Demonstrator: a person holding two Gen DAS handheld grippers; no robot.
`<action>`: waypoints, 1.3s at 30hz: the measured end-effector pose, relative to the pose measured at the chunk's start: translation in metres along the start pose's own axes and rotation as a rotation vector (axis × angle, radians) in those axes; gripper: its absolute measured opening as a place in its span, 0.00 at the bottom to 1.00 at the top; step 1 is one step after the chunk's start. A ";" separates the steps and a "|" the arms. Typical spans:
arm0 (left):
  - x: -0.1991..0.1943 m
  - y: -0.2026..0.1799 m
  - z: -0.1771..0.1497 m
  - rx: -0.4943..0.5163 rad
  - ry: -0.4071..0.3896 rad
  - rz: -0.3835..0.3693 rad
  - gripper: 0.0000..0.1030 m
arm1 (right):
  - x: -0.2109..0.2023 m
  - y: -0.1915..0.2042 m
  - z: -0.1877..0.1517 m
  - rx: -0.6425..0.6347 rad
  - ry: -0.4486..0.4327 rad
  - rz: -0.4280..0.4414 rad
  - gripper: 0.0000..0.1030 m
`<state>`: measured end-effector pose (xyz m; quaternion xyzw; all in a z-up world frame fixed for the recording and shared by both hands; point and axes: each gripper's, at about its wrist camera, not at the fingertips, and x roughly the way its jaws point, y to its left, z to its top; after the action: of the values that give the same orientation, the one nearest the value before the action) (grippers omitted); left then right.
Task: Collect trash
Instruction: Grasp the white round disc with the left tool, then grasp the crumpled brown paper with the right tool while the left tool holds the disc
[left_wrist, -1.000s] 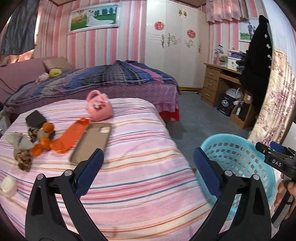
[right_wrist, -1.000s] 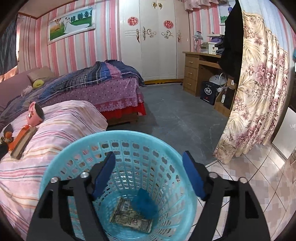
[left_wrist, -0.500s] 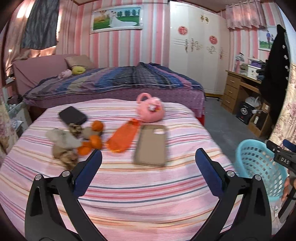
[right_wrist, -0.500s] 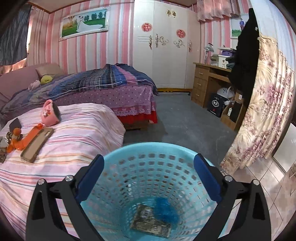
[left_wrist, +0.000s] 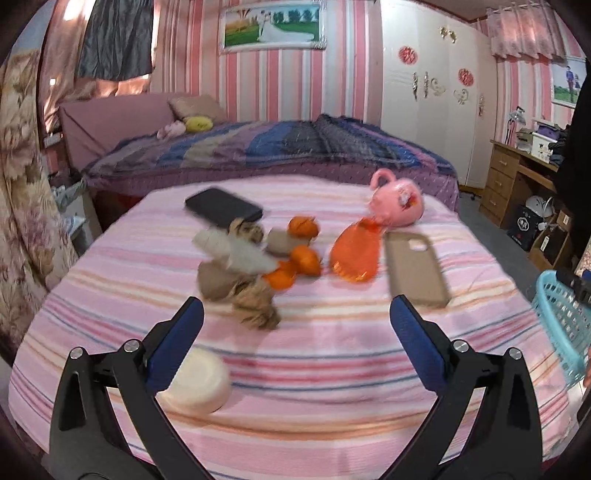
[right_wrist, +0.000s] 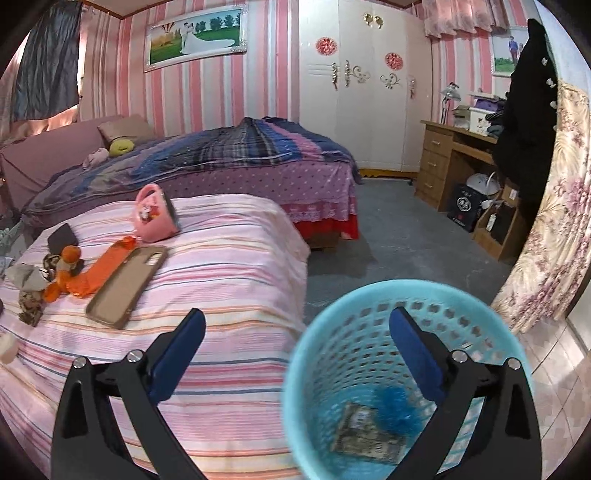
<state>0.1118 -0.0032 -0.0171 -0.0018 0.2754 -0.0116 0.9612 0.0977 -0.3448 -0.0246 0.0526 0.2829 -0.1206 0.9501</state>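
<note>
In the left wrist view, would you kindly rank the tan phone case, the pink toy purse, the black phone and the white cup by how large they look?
1. Tan phone case.
2. Pink toy purse and black phone: they look about alike, so I would not rank them.
The white cup looks big only because it sits nearest the camera, partly hidden; unsure.

baskets (right_wrist: 369, 314): 1 | phone cases (left_wrist: 417, 269): 1 | pink bags (left_wrist: 397, 205): 1 | tools (left_wrist: 295, 321): 2

Basket (right_wrist: 373, 306) right of bed (right_wrist: 229, 273); wrapper (right_wrist: 365, 435) inside basket

Pink-striped walls (right_wrist: 266, 92), white wardrobe (right_wrist: 362, 85)
</note>
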 end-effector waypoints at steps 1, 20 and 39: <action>0.003 0.003 -0.003 0.011 0.010 0.008 0.95 | 0.000 0.005 -0.001 0.001 -0.001 0.002 0.95; 0.034 0.061 -0.034 -0.050 0.176 -0.006 0.95 | 0.023 0.073 -0.011 -0.004 0.082 0.026 0.95; 0.043 0.059 -0.041 0.020 0.244 0.020 0.59 | 0.023 0.105 -0.020 -0.084 0.076 0.045 0.95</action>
<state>0.1280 0.0547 -0.0756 0.0122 0.3903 -0.0051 0.9206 0.1332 -0.2447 -0.0505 0.0234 0.3223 -0.0851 0.9425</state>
